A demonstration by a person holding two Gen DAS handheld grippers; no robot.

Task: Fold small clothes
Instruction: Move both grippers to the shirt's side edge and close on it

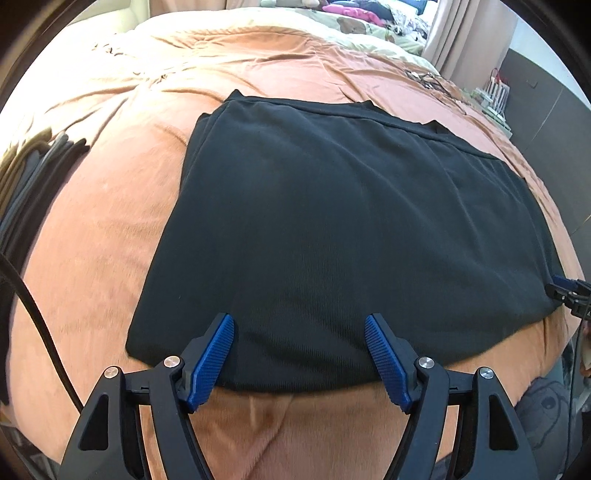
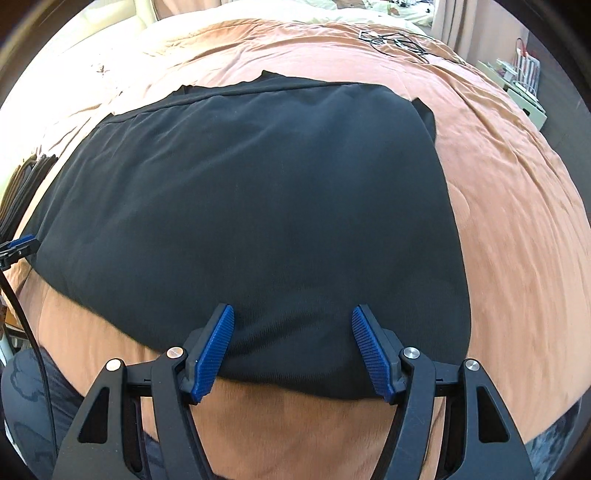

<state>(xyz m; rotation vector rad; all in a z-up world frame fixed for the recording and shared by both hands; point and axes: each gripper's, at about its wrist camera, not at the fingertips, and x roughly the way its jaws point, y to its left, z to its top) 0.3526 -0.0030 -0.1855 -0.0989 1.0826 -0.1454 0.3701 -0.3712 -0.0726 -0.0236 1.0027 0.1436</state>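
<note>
A black garment [image 1: 332,221] lies flat, folded into a rough rectangle, on an orange bedspread [image 1: 110,229]; it also fills the right wrist view [image 2: 258,206]. My left gripper [image 1: 300,325] is open, its blue pads over the garment's near left edge. My right gripper [image 2: 293,314] is open over the near right edge. Each gripper shows at the edge of the other's view: the right one in the left wrist view [image 1: 570,291], the left one in the right wrist view [image 2: 18,245]. Neither holds cloth.
A stack of dark folded clothes [image 1: 33,177] lies at the left of the bed. Black cables [image 2: 399,40] lie on the far bedspread. A pile of coloured laundry [image 1: 354,13] sits at the bed's far end. A small shelf with items [image 2: 524,85] stands at the right.
</note>
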